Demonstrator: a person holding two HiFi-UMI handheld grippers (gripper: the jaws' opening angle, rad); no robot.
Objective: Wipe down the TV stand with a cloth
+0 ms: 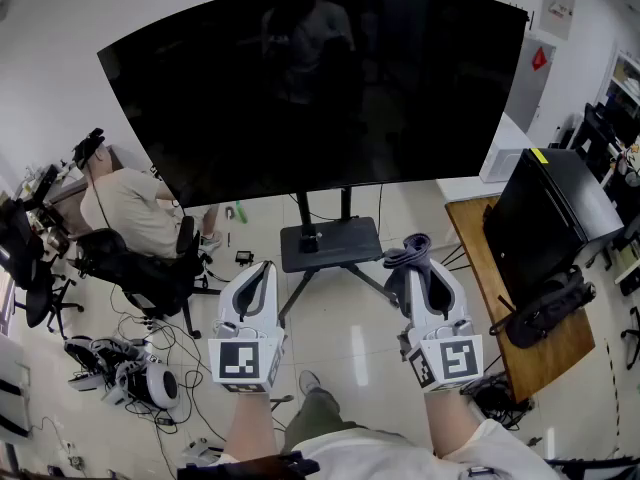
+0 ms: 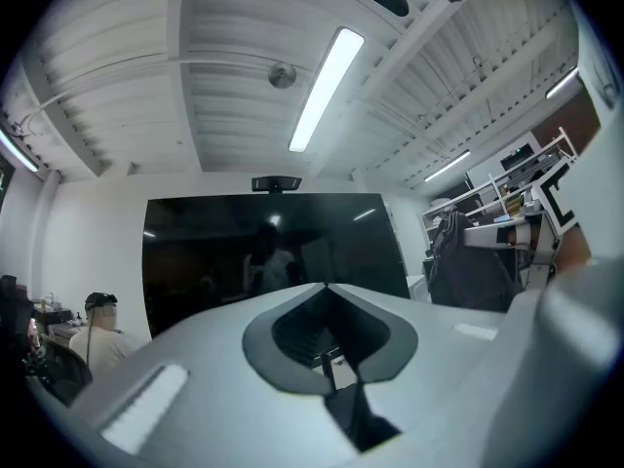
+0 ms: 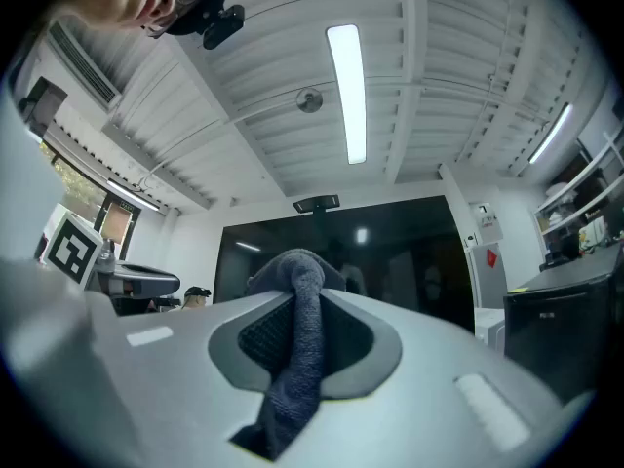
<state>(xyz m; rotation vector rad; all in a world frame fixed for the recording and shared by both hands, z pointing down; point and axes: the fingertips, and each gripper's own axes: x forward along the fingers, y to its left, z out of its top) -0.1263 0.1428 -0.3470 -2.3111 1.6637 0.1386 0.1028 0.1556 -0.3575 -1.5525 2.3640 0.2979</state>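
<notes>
A big dark TV (image 1: pixel 320 88) stands on a black floor stand with a small shelf (image 1: pixel 330 243) and splayed legs (image 1: pixel 300 290). My right gripper (image 1: pixel 418 268) is shut on a dark grey cloth (image 1: pixel 408 252), which hangs between the jaws in the right gripper view as a rolled strip, the cloth (image 3: pixel 297 349). My left gripper (image 1: pixel 258 278) is shut and holds nothing; in the left gripper view its jaws meet at the tip, gripper (image 2: pixel 327 286). Both grippers hover above the floor in front of the stand, pointing at the TV (image 2: pixel 273 252).
A person in a beige shirt (image 1: pixel 130 208) sits on an office chair at the left, with cables and gear (image 1: pixel 125 368) on the floor. At the right a wooden table (image 1: pixel 540 338) carries a black monitor (image 1: pixel 555 208) and a headset (image 1: pixel 545 308).
</notes>
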